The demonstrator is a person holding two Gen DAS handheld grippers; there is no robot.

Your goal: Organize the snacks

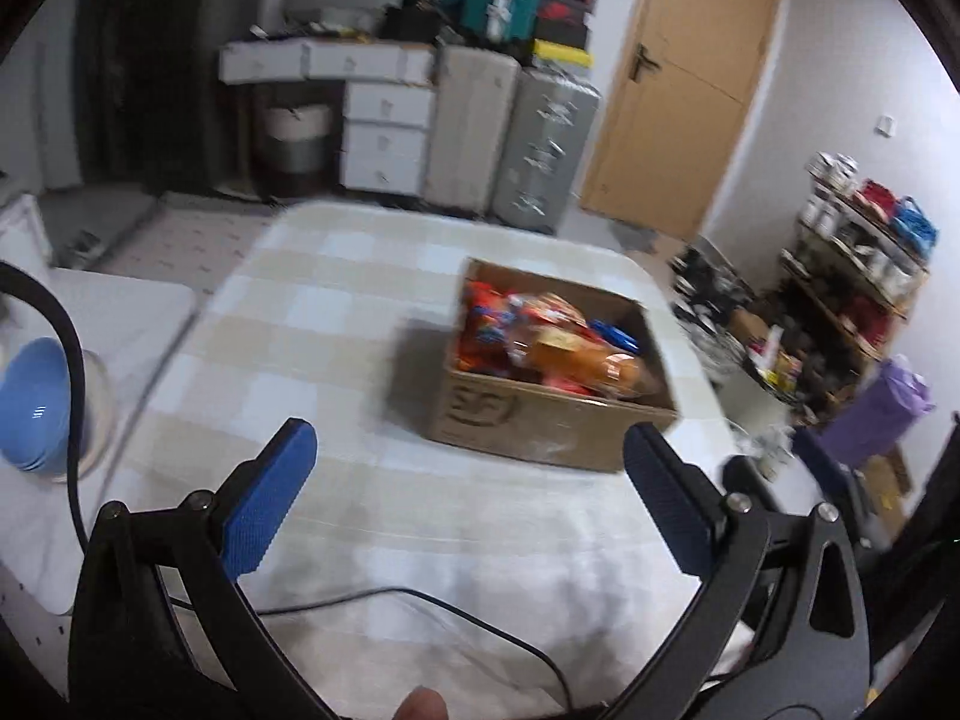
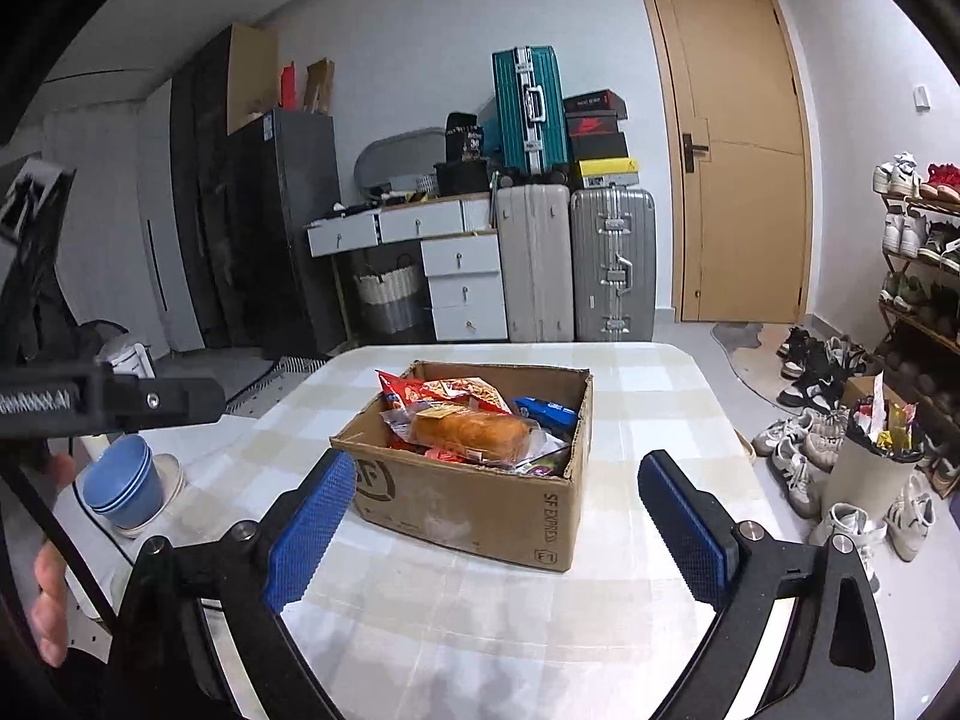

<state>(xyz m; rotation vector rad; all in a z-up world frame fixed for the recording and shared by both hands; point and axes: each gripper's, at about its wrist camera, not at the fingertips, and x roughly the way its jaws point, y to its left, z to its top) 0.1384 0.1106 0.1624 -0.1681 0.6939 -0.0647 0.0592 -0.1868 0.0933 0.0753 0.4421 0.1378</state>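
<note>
From the left wrist view, my left tongs (image 1: 468, 480) stand spread wide with nothing between the blue pads (image 1: 270, 498), hanging above the checked counter (image 1: 360, 312). Ahead and a little right sits one cardboard box (image 1: 540, 426), open at the top and heaped with snacks (image 1: 540, 342). The picture is smeared, so I can't count packets here. At the left edge I see a stack of blue bowls (image 1: 33, 408), well apart from the box, and a black cable (image 1: 420, 600) trailing across the cloth near me.

From the right wrist view, things are sharper. My right tongs (image 2: 492, 516) are released too, pads far apart and empty, with the near face of the box between them but beyond their tips, not touched. Inside I make out one bread loaf in clear wrap (image 2: 474, 432) lying on top, at least one red crisp bag (image 2: 438, 393) behind it, one blue packet (image 2: 546, 411) toward the right wall, and more wrappers underneath that I can't separate. The bowls (image 2: 123, 483) look like three nested, on a paler dish.

I judge everything here is light. The loaf is soft and would crush, and its film is slippery, so I'd take it across the middle with a gentle squeeze. The bags are puffy and crinkly; better to pinch a sealed edge than the belly.
</note>
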